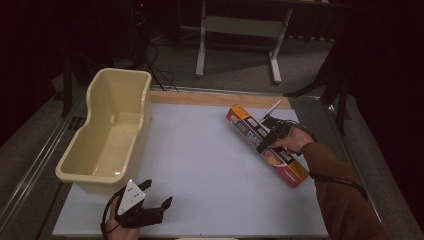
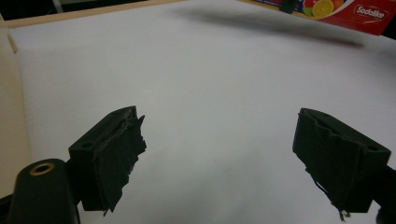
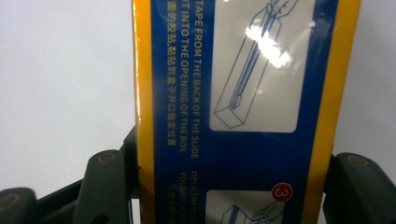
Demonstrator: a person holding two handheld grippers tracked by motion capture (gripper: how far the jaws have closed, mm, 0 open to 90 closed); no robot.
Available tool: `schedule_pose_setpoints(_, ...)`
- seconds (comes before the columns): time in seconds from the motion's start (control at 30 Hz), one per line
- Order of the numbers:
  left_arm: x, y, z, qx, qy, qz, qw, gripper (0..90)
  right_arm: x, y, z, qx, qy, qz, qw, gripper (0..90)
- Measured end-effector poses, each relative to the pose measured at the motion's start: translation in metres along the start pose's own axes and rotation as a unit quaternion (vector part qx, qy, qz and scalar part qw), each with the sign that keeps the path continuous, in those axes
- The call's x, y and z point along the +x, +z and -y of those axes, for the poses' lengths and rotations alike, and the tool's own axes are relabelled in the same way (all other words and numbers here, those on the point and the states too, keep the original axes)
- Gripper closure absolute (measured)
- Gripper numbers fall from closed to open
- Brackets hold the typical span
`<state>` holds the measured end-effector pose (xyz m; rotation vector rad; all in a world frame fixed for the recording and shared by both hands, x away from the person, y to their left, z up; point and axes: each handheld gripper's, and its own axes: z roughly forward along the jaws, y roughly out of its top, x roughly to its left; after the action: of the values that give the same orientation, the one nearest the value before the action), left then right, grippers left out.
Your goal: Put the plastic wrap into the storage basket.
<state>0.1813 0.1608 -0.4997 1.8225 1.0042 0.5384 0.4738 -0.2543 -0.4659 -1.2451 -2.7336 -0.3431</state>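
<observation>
A long, narrow cling-film box [image 1: 250, 134], red, yellow and blue with fruit pictures, lies slantwise over the right part of the white table. My right gripper [image 1: 264, 145] is shut on its middle; the right gripper view has the box's blue and yellow panel [image 3: 243, 93] running up between the two jaws, which press on its edges. In the left gripper view, the red end of the box [image 2: 369, 14] shows far off, with a shadow under it. My left gripper [image 1: 156, 195] sits near the table's front left edge, jaws wide apart and nothing between them.
A cream plastic tub [image 1: 107, 130] stands at the table's left side, just beyond my left gripper, and its wall [image 2: 9, 116] borders the left gripper view. A wooden strip [image 1: 220, 99] runs along the table's far edge. A desk frame [image 1: 240, 35] stands on the floor behind.
</observation>
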Motion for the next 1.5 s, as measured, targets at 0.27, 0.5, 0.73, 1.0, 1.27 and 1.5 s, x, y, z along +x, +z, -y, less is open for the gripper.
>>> schedule_pose_setpoints(0.27, 0.001, -0.002, 0.0, -0.005, -0.006, 0.002, 1.0, 15.4, 0.019, -0.008, -0.014, -0.038, 0.033, -0.017, 0.9986, 39.7)
schedule_pose_setpoints(0.5, 0.004, 0.0, 0.002, -0.004, -0.015, 0.004, 0.9999, 15.5, 0.033, -0.016, -0.025, -0.084, 0.061, -0.037, 0.9939, 39.7)
schedule_pose_setpoints(0.73, 0.005, 0.0, 0.003, -0.007, -0.021, 0.006, 0.9997, 15.5, 0.051, -0.025, -0.033, -0.112, 0.067, -0.051, 0.9901, 39.7)
schedule_pose_setpoints(1.0, 0.003, 0.002, 0.002, -0.002, -0.012, 0.007, 0.9999, 15.5, 0.072, -0.031, -0.039, -0.129, 0.064, -0.069, 0.9872, 39.7)
schedule_pose_setpoints(1.27, 0.002, 0.002, 0.001, -0.002, -0.011, 0.005, 0.9999, 15.5, 0.088, -0.032, -0.042, -0.154, 0.082, -0.119, 0.9774, 39.7)
schedule_pose_setpoints(1.5, 0.003, 0.003, 0.001, -0.002, -0.009, 0.003, 1.0, 15.5, 0.1, -0.032, -0.046, -0.171, 0.081, -0.138, 0.9722, 39.7)
